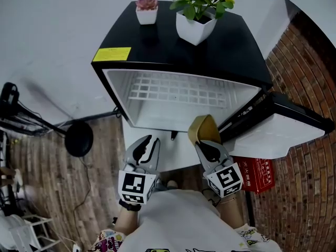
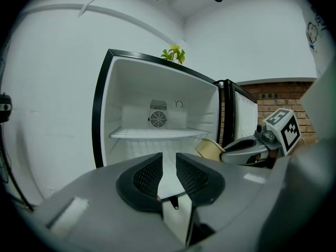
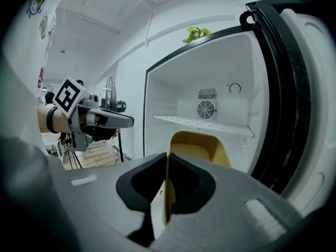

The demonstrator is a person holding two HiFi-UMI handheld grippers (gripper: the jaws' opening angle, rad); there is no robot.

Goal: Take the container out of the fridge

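Note:
The small black fridge (image 1: 157,62) stands open, and its white inside holds only a wire shelf (image 1: 173,91). In front of the opening my right gripper (image 1: 202,143) is shut on one wall of a yellow container (image 1: 203,129), which it holds out in the air. From the right gripper view the container's (image 3: 197,146) thin wall is pinched between the pads of that gripper (image 3: 167,164). My left gripper (image 1: 149,139) hovers to the left of it, apart from the container. Its jaws (image 2: 168,164) stand a narrow gap apart with nothing between them.
The fridge door (image 1: 283,125) swings out to the right, close to my right gripper. Two potted plants (image 1: 197,14) (image 1: 147,9) sit on the fridge top. A red box (image 1: 257,175) lies on the floor under the door. A black stand (image 1: 79,138) is on the left.

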